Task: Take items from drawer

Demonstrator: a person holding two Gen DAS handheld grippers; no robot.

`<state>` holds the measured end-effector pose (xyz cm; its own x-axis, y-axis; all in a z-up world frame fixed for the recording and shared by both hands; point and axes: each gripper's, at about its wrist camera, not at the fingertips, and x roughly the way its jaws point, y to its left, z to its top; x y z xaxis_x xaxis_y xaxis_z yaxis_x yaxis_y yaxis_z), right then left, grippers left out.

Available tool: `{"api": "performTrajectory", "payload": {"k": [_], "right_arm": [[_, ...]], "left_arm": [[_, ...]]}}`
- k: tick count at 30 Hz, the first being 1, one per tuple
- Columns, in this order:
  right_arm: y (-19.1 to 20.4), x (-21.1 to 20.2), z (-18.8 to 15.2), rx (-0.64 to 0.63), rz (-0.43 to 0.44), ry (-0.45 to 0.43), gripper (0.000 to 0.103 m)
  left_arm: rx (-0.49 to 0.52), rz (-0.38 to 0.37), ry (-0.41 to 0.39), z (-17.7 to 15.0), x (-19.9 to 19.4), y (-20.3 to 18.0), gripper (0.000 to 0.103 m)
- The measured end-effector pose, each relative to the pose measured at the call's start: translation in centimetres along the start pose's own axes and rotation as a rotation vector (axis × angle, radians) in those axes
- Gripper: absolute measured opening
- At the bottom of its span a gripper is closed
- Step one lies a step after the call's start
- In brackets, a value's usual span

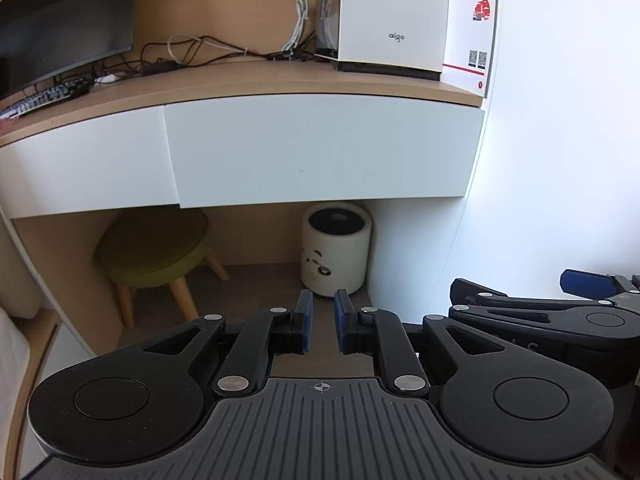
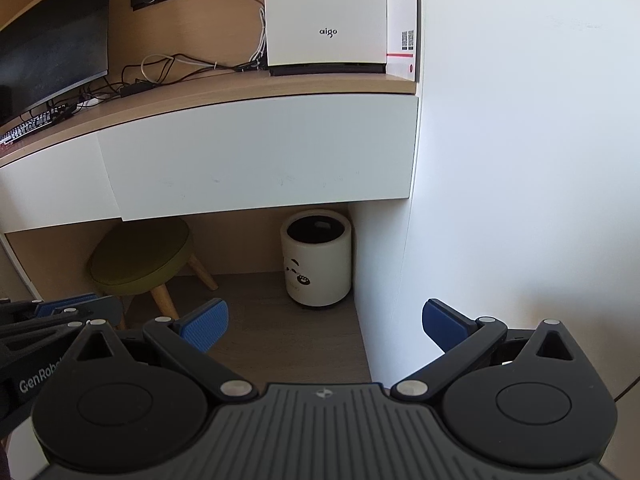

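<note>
Two white drawer fronts sit under the wooden desk top. The wide right drawer (image 1: 320,148) (image 2: 260,156) is in the middle of both views, with the narrower left drawer (image 1: 84,160) (image 2: 52,184) beside it. Both look closed, and their contents are hidden. My left gripper (image 1: 324,320) is held low in front of the desk, well short of the drawers. Its blue pads stand almost together with only a narrow empty gap. My right gripper (image 2: 324,324) hangs wide open and empty beside the white wall. It also shows at the right edge of the left wrist view (image 1: 560,300).
A white aigo box (image 1: 394,16), a leaflet (image 1: 474,28), cables, a monitor (image 1: 60,20) and a keyboard (image 1: 44,96) sit on the desk. Under it stand a green stool (image 1: 156,252) and a white bin (image 1: 336,248). A white wall (image 2: 520,160) closes the right side.
</note>
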<state>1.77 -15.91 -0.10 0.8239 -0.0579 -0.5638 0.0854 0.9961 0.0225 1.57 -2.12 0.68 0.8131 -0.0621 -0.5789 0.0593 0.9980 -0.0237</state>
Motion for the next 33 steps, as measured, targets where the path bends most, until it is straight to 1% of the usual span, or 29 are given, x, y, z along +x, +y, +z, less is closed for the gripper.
{"api": "performTrajectory", "payload": {"k": [12, 33], "right_arm": [[0.2, 0.2, 0.2, 0.003, -0.003, 0.004, 0.103], [1.3, 1.0, 1.2, -0.007, -0.038, 0.018, 0.103]], "left_arm": [[-0.004, -0.001, 0.001, 0.3, 0.3, 0.0, 0.014], [-0.017, -0.027, 0.019, 1.2, 1.2, 1.9, 0.014]]}}
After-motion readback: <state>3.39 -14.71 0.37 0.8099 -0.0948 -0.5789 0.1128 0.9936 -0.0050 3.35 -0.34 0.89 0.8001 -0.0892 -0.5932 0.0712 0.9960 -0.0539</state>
